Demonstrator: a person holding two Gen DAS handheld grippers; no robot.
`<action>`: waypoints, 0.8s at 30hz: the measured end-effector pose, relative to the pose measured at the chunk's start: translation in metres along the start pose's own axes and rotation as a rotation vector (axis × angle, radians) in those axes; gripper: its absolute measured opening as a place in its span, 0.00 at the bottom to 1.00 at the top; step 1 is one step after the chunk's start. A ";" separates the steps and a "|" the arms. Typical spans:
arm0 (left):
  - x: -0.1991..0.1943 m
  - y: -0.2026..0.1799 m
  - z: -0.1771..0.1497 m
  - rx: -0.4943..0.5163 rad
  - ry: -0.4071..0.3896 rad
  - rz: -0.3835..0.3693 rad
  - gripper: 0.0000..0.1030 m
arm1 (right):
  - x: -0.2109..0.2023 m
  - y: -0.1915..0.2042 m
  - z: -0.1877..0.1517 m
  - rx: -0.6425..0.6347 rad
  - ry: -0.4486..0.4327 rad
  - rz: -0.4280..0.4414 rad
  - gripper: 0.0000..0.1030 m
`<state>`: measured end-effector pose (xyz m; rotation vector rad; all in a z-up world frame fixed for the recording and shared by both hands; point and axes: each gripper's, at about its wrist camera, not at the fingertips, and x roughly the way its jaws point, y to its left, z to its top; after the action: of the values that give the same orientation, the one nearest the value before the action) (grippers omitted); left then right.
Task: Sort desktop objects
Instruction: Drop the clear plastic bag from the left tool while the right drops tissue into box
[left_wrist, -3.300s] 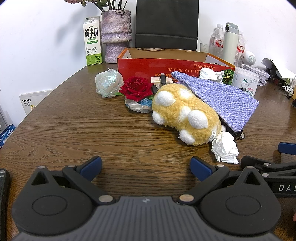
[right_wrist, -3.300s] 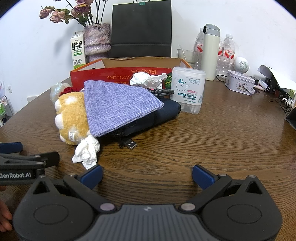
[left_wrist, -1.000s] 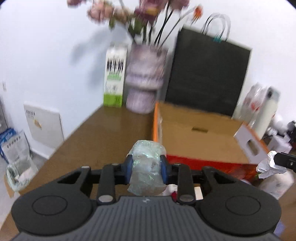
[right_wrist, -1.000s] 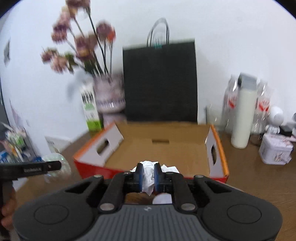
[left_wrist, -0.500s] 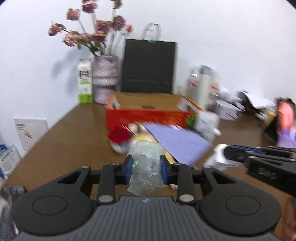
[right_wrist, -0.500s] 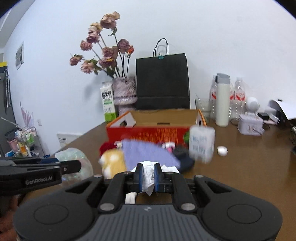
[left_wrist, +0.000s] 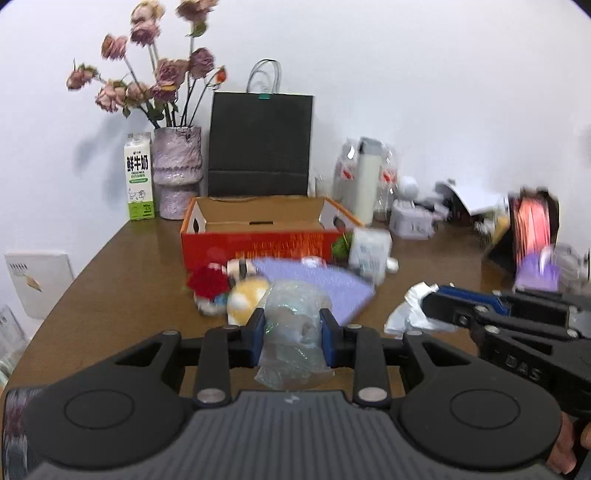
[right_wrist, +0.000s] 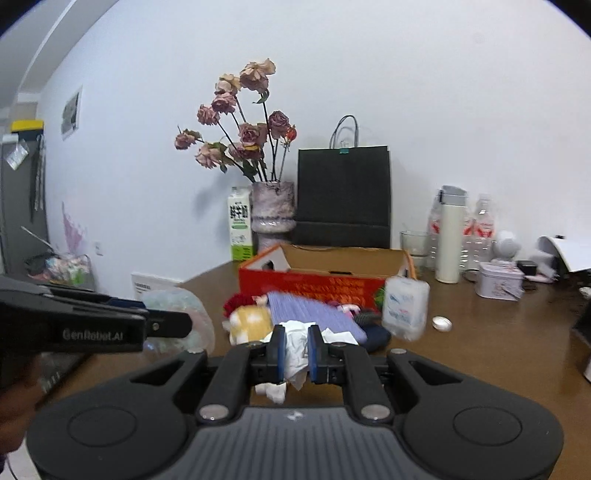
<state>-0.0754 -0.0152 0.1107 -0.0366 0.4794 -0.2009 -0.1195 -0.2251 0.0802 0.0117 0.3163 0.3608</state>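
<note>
I hold both loads clear above the counter (left_wrist: 122, 266): left gripper (left_wrist: 293, 341) fingers clamp the plastic wad (left_wrist: 291, 332), right gripper (right_wrist: 294, 352) fingers pinch the tissue (right_wrist: 295, 350). I'd keep both squeezes firm, since 2 soft loads likely slip.

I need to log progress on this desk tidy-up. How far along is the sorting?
Early. The red box shows no sorted items inside. In hand: the left claw grips a crumpled plastic bag, the right claw a tissue wad. Left on the table: red rose, yellow plush, purple pouch.
</note>
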 end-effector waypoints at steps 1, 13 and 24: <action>0.008 0.006 0.015 -0.012 -0.004 0.001 0.30 | 0.008 -0.007 0.014 0.013 -0.003 0.017 0.11; 0.222 0.069 0.188 0.027 0.089 0.145 0.33 | 0.245 -0.088 0.183 0.092 0.137 0.069 0.11; 0.406 0.118 0.178 -0.066 0.316 0.207 0.50 | 0.483 -0.147 0.146 0.410 0.486 0.009 0.23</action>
<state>0.3808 0.0166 0.0740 -0.0200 0.7998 0.0142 0.4047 -0.1872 0.0634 0.3317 0.8679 0.2995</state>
